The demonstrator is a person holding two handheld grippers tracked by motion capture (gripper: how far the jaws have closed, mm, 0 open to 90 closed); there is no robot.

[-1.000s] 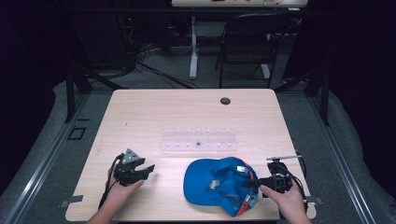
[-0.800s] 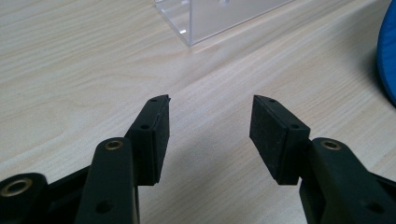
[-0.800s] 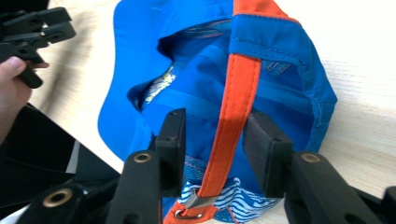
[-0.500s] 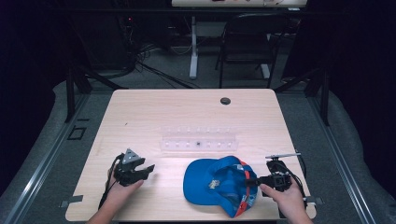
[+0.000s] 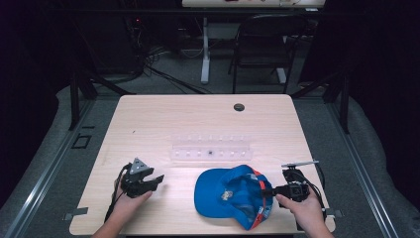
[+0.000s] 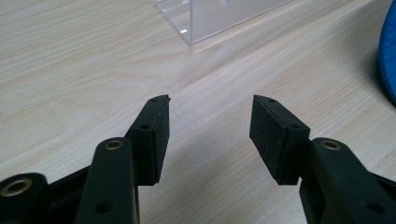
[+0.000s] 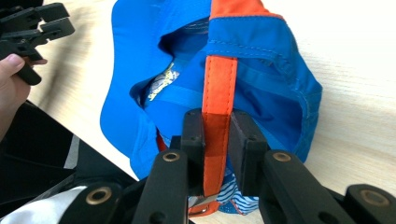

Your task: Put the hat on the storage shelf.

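My right gripper (image 7: 215, 140) has just closed its jaws on the orange strap (image 7: 219, 88) of the blue cap (image 5: 233, 193), which lies upside down at the near right of the table (image 5: 163, 119) (brim pointing left). My left gripper (image 6: 209, 126) rests at the near left with jaws spread wide and nothing between them. A clear plastic rack (image 5: 210, 148) sits mid-table, just beyond the cap.

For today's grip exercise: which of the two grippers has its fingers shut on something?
The right gripper, clamped on the blue cap's orange strap; the left gripper is open.
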